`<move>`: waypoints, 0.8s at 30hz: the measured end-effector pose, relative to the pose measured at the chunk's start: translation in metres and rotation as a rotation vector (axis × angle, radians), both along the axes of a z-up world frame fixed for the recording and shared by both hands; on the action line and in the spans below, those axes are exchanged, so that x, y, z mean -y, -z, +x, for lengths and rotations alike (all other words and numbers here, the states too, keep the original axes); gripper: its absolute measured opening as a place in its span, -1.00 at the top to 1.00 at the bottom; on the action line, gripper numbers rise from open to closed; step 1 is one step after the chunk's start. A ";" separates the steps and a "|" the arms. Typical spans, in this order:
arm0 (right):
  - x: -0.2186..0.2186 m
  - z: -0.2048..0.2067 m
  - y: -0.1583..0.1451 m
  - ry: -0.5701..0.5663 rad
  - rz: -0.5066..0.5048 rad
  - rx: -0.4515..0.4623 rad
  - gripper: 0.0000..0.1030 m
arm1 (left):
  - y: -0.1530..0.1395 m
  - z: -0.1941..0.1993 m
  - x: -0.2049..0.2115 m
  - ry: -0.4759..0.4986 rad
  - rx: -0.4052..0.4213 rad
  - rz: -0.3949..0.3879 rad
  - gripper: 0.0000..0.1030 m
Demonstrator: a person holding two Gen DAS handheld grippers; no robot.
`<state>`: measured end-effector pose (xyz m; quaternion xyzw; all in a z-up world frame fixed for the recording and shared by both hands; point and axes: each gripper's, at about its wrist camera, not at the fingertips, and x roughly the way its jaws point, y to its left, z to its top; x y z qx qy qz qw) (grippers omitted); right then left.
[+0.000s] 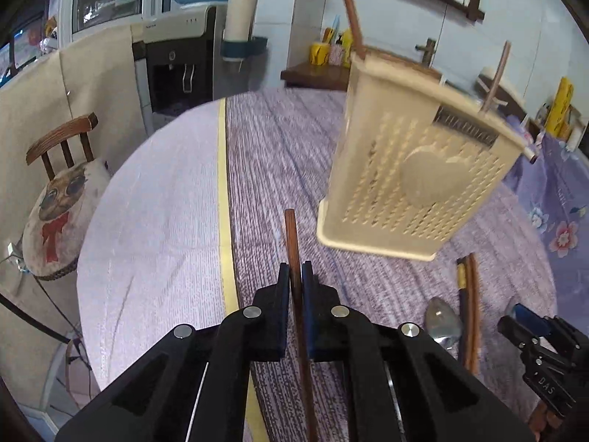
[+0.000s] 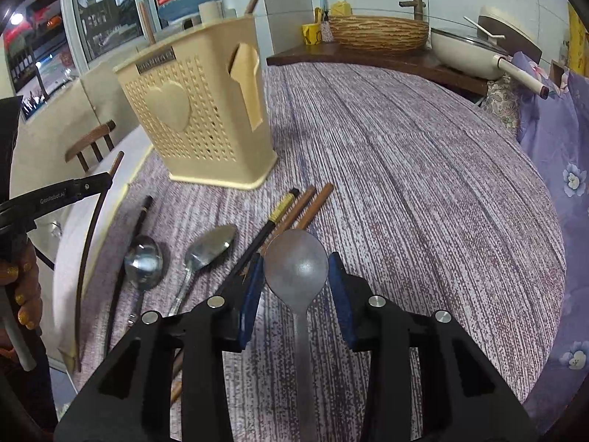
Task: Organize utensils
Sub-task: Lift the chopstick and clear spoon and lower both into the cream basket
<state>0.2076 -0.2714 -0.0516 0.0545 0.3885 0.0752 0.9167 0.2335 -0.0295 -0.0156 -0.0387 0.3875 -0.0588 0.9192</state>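
Note:
My left gripper [image 1: 295,270] is shut on a brown chopstick [image 1: 293,243] and holds it above the table, left of the beige utensil holder [image 1: 416,176]. The holder stands on the table with chopsticks [image 1: 351,7] sticking out of it. My right gripper [image 2: 296,267] is open around the bowl of a grey metal spoon [image 2: 296,261] that lies on the cloth; the jaws do not touch it. Two more spoons [image 2: 211,246] [image 2: 143,261] and several chopsticks [image 2: 294,208] lie to its left. The holder also shows in the right wrist view [image 2: 198,110].
The round table has a purple woven cloth [image 2: 405,184] with a yellow tape line [image 1: 224,191]. A chair [image 1: 62,191] stands at the left. A pan [image 2: 475,51], a wicker basket [image 2: 379,31] and a water dispenser [image 1: 176,59] are at the back.

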 end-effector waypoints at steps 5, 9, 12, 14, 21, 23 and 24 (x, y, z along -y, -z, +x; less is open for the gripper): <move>0.007 -0.009 -0.026 -0.010 0.055 0.054 0.28 | -0.035 -0.017 -0.003 0.020 0.102 -0.033 0.86; 0.013 -0.015 -0.047 -0.020 0.105 0.090 0.28 | -0.057 -0.027 -0.006 0.022 0.167 -0.040 0.86; 0.016 -0.021 -0.060 -0.021 0.113 0.120 0.28 | -0.068 -0.031 -0.011 0.019 0.206 -0.044 0.86; 0.017 -0.024 -0.065 -0.018 0.110 0.134 0.28 | -0.072 -0.035 -0.014 0.016 0.222 -0.049 0.86; 0.013 -0.027 -0.073 -0.038 0.113 0.145 0.28 | -0.083 -0.044 -0.019 0.024 0.256 -0.073 0.86; 0.013 -0.028 -0.075 -0.041 0.114 0.151 0.28 | -0.084 -0.047 -0.023 0.026 0.261 -0.074 0.86; 0.012 -0.028 -0.077 -0.044 0.118 0.153 0.28 | -0.086 -0.048 -0.024 0.028 0.263 -0.080 0.86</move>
